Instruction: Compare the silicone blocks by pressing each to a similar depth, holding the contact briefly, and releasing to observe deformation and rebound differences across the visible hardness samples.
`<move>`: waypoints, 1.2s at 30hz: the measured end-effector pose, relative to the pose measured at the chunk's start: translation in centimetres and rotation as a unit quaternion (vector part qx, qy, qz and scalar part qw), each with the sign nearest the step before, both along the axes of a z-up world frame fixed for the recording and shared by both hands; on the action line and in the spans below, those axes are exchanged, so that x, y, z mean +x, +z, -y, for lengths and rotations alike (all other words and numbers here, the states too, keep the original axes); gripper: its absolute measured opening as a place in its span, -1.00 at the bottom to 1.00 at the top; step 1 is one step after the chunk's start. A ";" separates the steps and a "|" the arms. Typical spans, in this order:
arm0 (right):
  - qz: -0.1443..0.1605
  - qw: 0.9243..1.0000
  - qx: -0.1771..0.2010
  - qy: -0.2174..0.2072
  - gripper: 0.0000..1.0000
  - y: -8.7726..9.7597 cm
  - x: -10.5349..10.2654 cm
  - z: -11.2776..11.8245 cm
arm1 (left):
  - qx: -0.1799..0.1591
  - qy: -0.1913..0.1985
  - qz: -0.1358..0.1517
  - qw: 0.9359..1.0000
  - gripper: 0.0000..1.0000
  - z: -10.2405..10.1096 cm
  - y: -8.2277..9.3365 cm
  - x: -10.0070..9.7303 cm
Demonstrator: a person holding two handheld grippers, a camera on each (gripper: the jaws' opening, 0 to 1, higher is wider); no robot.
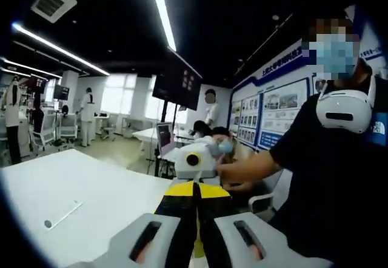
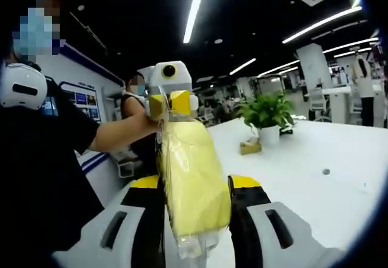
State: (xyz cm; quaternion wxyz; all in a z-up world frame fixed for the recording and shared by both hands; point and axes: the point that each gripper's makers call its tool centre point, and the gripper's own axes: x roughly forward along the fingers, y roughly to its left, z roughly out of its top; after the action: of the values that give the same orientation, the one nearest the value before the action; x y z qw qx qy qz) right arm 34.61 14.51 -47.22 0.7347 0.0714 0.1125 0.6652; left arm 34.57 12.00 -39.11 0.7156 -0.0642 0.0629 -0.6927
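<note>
A yellow silicone block (image 2: 188,153) in a clear plastic wrap is held in the air between both grippers. In the right gripper view my right gripper (image 2: 195,181) is shut on its near end, its yellow-tipped jaws pressing the two sides. My left gripper (image 2: 171,103) pinches the far end, and a person's hand (image 2: 144,124) holds it. In the left gripper view my left gripper (image 1: 195,189) has its jaws nearly together on a thin yellow edge of the block (image 1: 197,244). The right gripper's white body (image 1: 195,162) faces it just beyond.
A white table (image 1: 73,189) lies below, with a pale stick (image 1: 63,214) on it. On the table (image 2: 315,159) stand a potted plant (image 2: 267,113) and a small brown box (image 2: 250,147). A person in a dark shirt (image 1: 339,177) stands close. Other people and desks are further back.
</note>
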 end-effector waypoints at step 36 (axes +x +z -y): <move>-0.019 0.999 -0.035 0.007 -0.81 -0.7 0.1 -1.2 | 0.018 0.083 -0.014 0.996 -1.00 -1.3 -1.1 1.5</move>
State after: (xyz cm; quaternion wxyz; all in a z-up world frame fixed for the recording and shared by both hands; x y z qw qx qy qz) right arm 34.66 15.67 -47.91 0.7297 0.0575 0.1500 0.6646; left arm 36.07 13.29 -40.22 0.7704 -0.0660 0.0802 -0.6290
